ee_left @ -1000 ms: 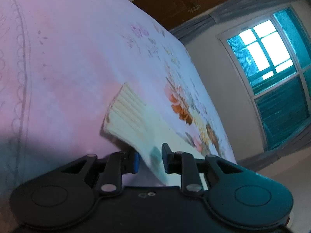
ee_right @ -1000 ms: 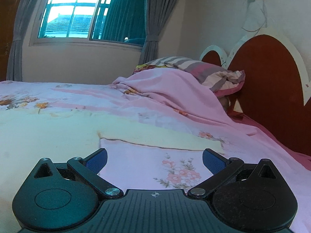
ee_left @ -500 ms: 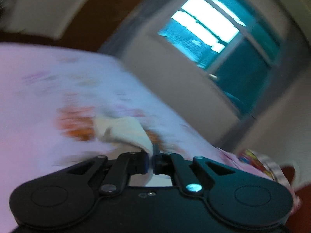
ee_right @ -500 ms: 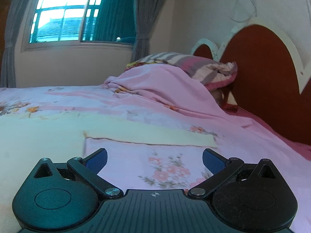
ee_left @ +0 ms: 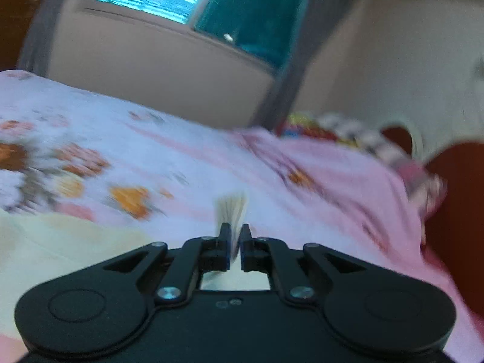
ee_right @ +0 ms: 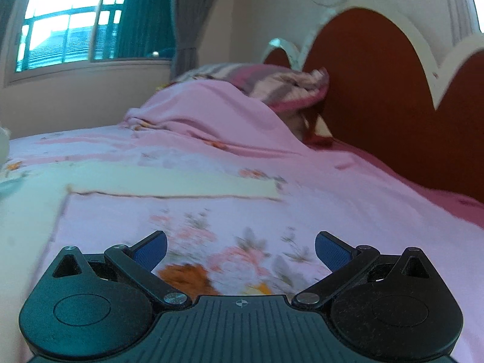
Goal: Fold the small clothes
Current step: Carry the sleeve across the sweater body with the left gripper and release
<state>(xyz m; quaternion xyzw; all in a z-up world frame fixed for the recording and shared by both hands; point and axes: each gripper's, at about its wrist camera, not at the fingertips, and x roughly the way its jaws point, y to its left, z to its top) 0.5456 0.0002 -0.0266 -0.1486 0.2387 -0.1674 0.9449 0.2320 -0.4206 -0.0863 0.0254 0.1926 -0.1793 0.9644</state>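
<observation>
Left hand-held gripper [ee_left: 235, 243], clenched on the ribbed edge of a pale cream knitted garment [ee_left: 231, 208], carries that edge above the pink floral bedsheet [ee_left: 181, 157]; the picture is motion-blurred. Right hand-held gripper [ee_right: 241, 249] hovers released, jaws wide and holding nothing, over the sheet near the garment's flat part [ee_right: 169, 183], facing the dark red arched headboard [ee_right: 378, 90].

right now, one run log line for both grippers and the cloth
left gripper: jaws shut on ribbed cuff of pale yellow garment | right gripper: jaws open, nothing between, above floral bedsheet | garment partly flat on bed
</observation>
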